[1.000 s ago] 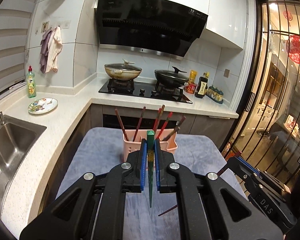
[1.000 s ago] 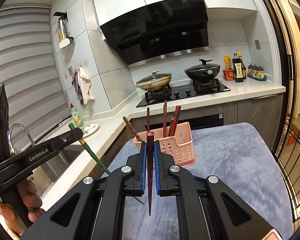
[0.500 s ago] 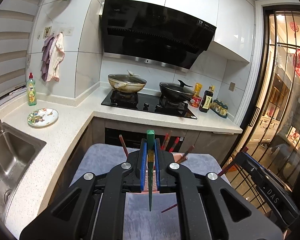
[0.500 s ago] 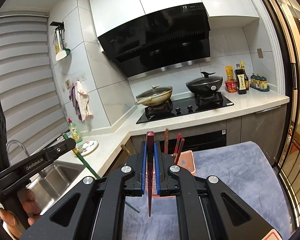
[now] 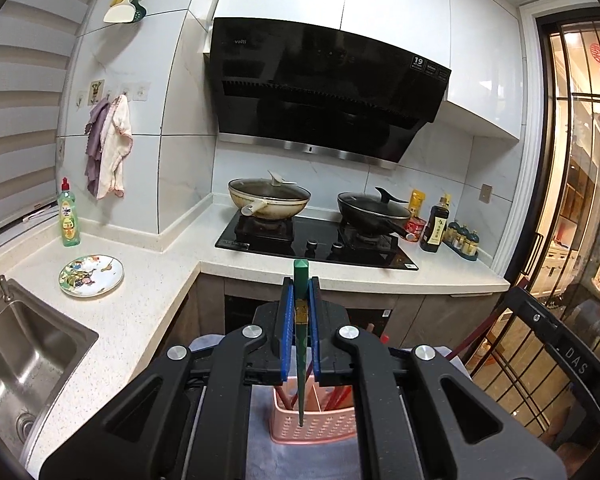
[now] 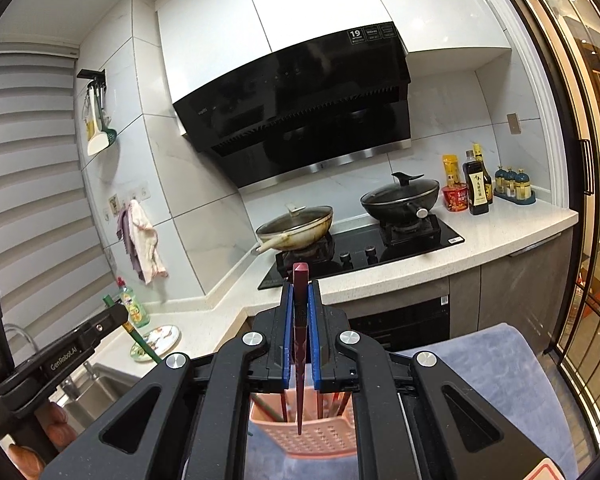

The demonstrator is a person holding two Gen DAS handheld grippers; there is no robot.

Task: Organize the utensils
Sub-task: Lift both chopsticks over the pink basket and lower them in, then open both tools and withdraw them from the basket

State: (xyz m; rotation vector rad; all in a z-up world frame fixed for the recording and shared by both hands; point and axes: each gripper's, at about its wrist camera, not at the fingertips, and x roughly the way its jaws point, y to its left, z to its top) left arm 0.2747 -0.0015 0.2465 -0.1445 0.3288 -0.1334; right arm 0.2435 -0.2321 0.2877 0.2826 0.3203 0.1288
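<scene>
The left gripper is clamped on a green chopstick, the right gripper on a dark red chopstick. Each is held upright, tip over the pink utensil basket, probably for a straight drop-in. Only the right wrist view shows the green chopstick slanting toward the basket.

The kitchen is evenly and brightly lit in cool white. The glossy black range hood mirrors the pans below it and shows soft glare. To the right of the hood, warm amber light glows through the glass door. Both views bow strongly, with black corners. The picture stays sharp, though the black hand-held gripper bodies read dark, with little detail.
</scene>
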